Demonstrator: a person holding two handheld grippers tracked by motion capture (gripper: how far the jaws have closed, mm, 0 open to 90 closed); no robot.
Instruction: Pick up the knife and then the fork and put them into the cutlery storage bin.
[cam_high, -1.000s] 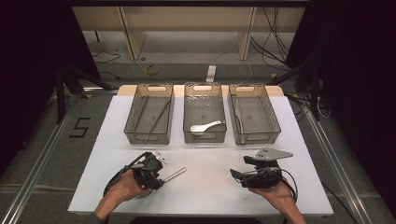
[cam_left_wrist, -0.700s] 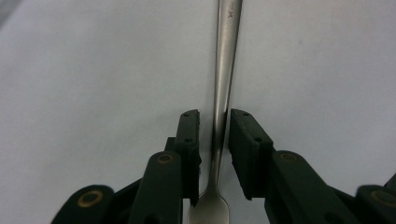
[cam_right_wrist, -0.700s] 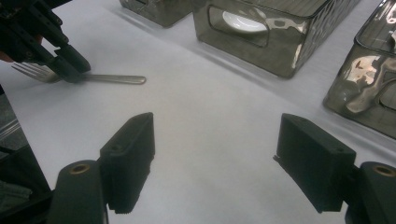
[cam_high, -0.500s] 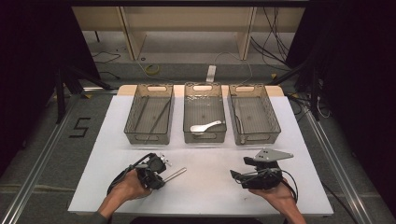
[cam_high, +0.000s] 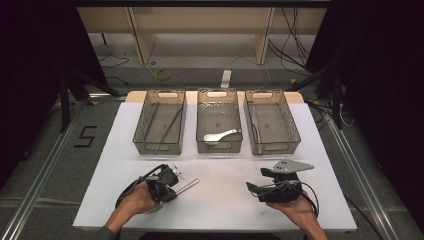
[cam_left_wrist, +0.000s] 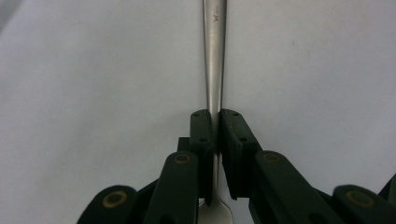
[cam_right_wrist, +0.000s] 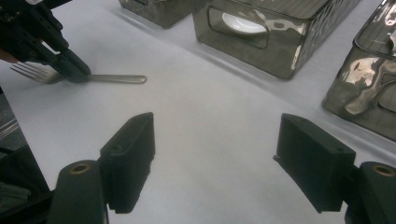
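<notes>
White worktop (cam_high: 225, 200), three smoked bins along far edge. Fork (cam_left_wrist: 214, 70) lies near front-left corner; your left gripper (cam_left_wrist: 216, 140) jaws just closed onto its handle. Lift level, keep pinch square. Right gripper (cam_right_wrist: 215, 163) jaws wide apart, empty, near front-right.

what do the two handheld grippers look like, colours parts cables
Both are black. The left gripper has brass-coloured pivot pins on its jaw arms and a looping black cable. The right gripper carries a grey three-cornered plate on top, blocky jaw pads, and a black cable.
</notes>
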